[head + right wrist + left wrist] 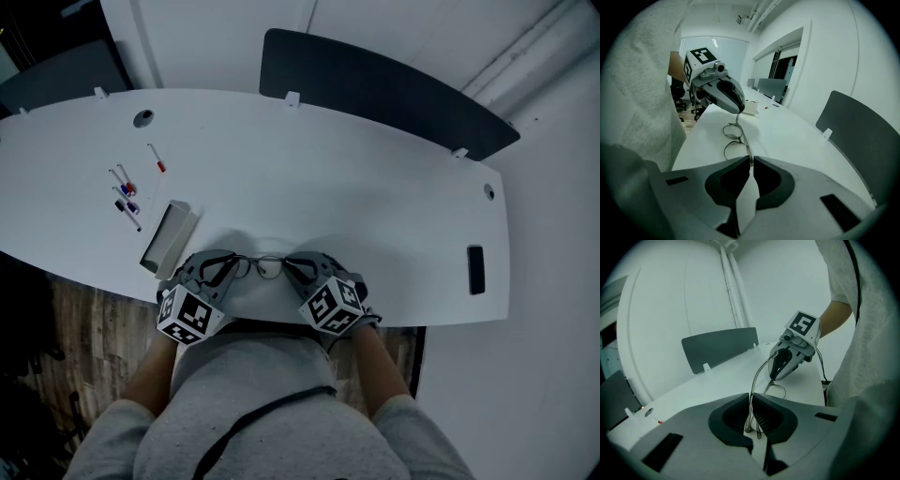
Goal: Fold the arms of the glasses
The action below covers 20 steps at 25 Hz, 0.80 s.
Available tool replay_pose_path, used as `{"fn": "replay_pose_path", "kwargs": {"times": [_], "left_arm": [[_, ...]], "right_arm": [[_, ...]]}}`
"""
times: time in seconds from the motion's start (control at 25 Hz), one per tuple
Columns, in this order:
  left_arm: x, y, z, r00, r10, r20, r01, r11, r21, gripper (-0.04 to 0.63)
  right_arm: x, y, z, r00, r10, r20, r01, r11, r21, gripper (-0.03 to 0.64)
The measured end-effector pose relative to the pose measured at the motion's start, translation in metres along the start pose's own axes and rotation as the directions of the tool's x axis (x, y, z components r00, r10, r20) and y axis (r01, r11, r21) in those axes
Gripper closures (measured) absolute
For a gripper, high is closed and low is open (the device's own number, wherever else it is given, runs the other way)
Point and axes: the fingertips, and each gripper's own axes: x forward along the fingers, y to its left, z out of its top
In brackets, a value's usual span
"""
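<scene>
Head view: the glasses (265, 267) are at the near edge of the white counter (375, 206), between both claws. Left gripper view: the left claw (751, 411) is clenched on one arm of the glasses. Right gripper view: the right claw (751, 161) pinches their other end.

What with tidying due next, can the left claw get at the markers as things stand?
Probably not yet: the left claw is shut on the glasses, and the grey tray lies between it and the markers.
</scene>
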Motion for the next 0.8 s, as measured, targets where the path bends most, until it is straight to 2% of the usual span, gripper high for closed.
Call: {"fn": "replay_pose_path", "kwargs": {"times": [0.24, 0.8], "left_arm": [[0.013, -0.009, -0.001, 0.999, -0.037, -0.032, 0.038, 0.999, 0.032, 0.561], [0.031, -0.021, -0.007, 0.991, -0.059, -0.12, 0.074, 0.99, 0.124, 0.555]], "right_arm": [[-0.001, 0.0, -0.001, 1.0, -0.006, 0.005, 0.006, 1.0, 0.006, 0.578], [-0.002, 0.003, -0.002, 1.0, -0.012, 0.004, 0.012, 1.0, 0.001, 0.578]]}}
